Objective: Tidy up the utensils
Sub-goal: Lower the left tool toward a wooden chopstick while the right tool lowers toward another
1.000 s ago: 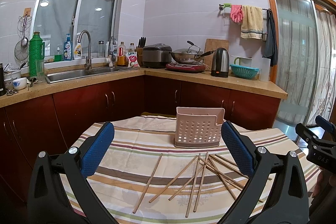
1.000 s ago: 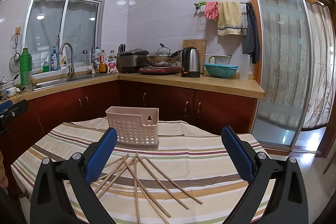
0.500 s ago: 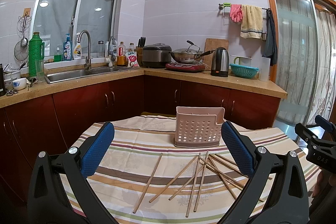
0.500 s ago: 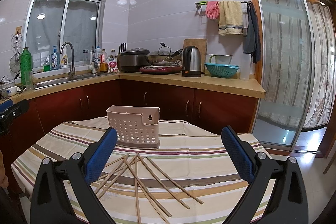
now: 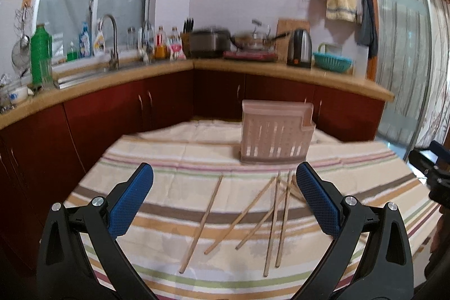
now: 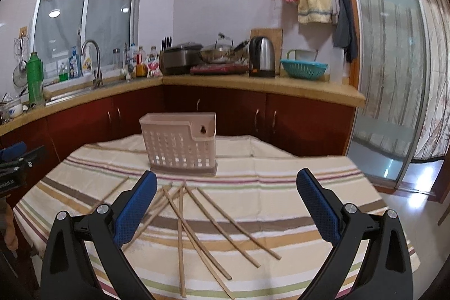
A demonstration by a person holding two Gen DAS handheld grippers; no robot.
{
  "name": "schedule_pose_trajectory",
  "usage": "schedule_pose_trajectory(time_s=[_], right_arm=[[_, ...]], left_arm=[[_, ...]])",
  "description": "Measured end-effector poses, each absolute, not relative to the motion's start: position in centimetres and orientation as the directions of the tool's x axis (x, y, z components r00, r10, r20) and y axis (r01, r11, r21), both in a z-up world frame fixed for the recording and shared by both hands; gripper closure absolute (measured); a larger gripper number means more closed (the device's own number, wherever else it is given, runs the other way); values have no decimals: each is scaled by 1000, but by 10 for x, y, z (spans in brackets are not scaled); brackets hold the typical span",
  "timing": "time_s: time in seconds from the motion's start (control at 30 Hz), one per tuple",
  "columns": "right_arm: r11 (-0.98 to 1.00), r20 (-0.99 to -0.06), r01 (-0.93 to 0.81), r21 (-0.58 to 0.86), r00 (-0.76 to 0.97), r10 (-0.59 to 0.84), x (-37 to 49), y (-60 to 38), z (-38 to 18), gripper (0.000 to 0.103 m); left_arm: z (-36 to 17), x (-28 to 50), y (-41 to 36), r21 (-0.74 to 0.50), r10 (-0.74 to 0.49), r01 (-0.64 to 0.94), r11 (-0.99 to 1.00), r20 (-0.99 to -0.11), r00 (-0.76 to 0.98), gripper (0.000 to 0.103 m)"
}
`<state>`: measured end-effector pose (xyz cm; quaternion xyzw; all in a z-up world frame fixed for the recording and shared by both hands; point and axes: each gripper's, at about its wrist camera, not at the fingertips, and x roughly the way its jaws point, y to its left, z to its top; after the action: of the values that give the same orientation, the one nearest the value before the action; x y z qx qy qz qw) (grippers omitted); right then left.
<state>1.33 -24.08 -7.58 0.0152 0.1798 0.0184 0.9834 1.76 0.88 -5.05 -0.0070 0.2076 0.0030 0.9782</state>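
Both the left tongs (image 5: 223, 184) and right tongs (image 6: 226, 186) are spread wide, holding nothing. The chopsticks (image 6: 197, 218) lie scattered on the striped table (image 6: 295, 187), just before the upright pink basket (image 6: 180, 144), whose inside is hidden

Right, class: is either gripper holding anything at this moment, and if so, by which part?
Nothing is held. The left gripper and right gripper are both open above the chopsticks, which lie loose on the tablecloth.

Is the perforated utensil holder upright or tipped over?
Upright: the holder stands on its base on the striped tablecloth, open top upward.
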Motion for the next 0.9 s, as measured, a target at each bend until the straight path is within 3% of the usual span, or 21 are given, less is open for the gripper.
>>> schedule_pose_trajectory(time_s=[0.57,0.7,0.9], right_arm=[[993,-539,-94,71,834,117,54,-245,-148,7],[992,-561,-102,74,818,126,60,-244,-157,7],[991,-582,-117,66,802,134,68,-239,-165,8]], left_arm=[[-139,69,32,25,54,-48,999,-616,786,6],[-152,75,39,35,66,-56,998,-649,758,16],[-168,79,48,35,69,-61,997,-693,717,24]])
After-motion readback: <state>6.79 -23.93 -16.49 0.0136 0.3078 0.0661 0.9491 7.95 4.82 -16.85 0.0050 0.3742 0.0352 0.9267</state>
